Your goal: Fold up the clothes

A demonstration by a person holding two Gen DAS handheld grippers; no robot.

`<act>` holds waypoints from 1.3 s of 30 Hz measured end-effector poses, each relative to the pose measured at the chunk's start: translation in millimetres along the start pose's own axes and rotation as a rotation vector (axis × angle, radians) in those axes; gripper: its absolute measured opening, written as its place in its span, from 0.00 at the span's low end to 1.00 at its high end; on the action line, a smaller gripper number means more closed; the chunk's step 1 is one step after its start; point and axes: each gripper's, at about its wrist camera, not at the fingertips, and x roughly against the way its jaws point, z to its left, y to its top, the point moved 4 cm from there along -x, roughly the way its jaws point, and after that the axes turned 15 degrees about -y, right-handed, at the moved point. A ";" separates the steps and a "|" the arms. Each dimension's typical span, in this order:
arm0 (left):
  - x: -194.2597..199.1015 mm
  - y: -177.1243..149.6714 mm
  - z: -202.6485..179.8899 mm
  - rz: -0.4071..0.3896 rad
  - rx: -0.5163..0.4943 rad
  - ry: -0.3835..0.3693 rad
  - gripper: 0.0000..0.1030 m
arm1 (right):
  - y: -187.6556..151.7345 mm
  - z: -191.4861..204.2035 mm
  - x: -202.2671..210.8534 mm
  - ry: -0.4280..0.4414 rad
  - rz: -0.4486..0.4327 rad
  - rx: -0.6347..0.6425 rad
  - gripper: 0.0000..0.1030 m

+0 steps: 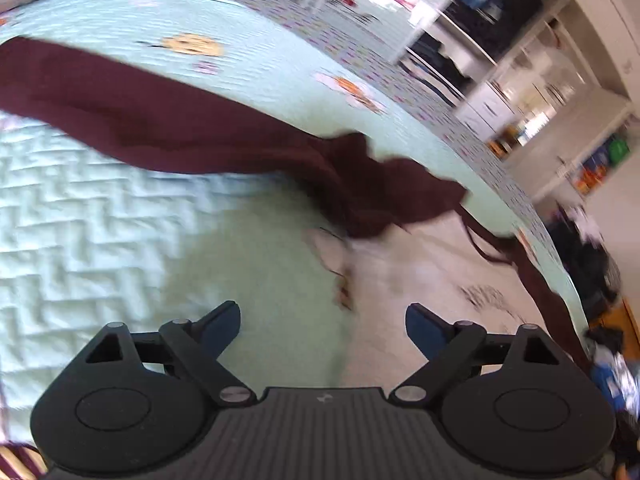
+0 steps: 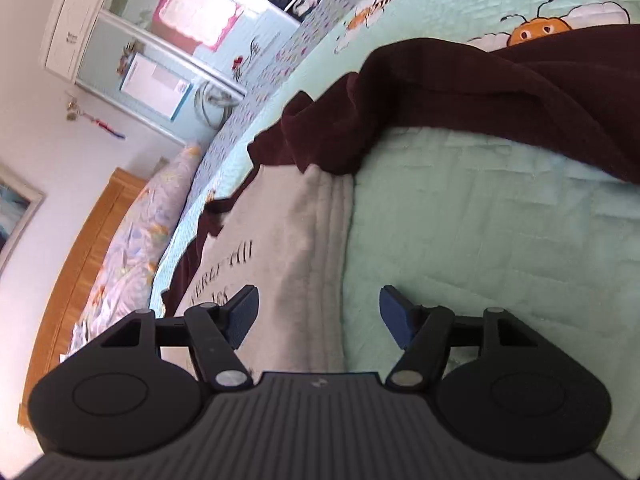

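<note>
1. On the bed [image 1: 100,216], over the mint quilt, we hold both tongs with their jaws apart and nothing between the pads: the left gripper [image 1: 322,326] hangs above the quilt and the near edge of the beige garment [image 1: 420,264], and the right gripper [image 2: 316,312] hangs over that same beige garment [image 2: 280,248] where it meets the quilt.

2. Beyond the beige garment, farther from us, the maroon garment [image 1: 168,120] lies in a long band across the bed, bunched and creased at the end nearest the beige one [image 2: 460,100]. A thin maroon strap [image 1: 492,248] trails from it toward the bed's edge.

3. We judge the main risk to be a pinch that takes both garments at once: where the maroon bunch overlaps the beige cloth, jaws closing there would drag the two together and spoil any fold.

4. Closing low over the beige garment could also catch the quilt beneath it, since the cloth lies flat on it; the bedding would then lift with the garment.

5. The maroon end near the bed's edge looks loosely heaped; a pull on the band from its far side may slide that end, or the strap, off the bed.

6. The left view is blurred, so we cannot tell exactly where the beige hem ends; aiming by that view risks a grip on nothing.
</note>
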 end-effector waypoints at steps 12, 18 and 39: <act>-79.4 17.3 -34.0 0.158 -0.143 0.026 0.34 | 19.5 17.8 -39.8 -0.020 0.048 0.092 0.21; -63.9 9.6 -24.1 0.142 -0.186 0.067 0.17 | 14.2 8.3 -25.3 -0.096 0.018 0.172 0.08; 31.4 -55.2 -24.2 0.118 -0.020 -0.004 0.55 | -62.0 -13.8 57.5 0.006 0.111 0.140 0.56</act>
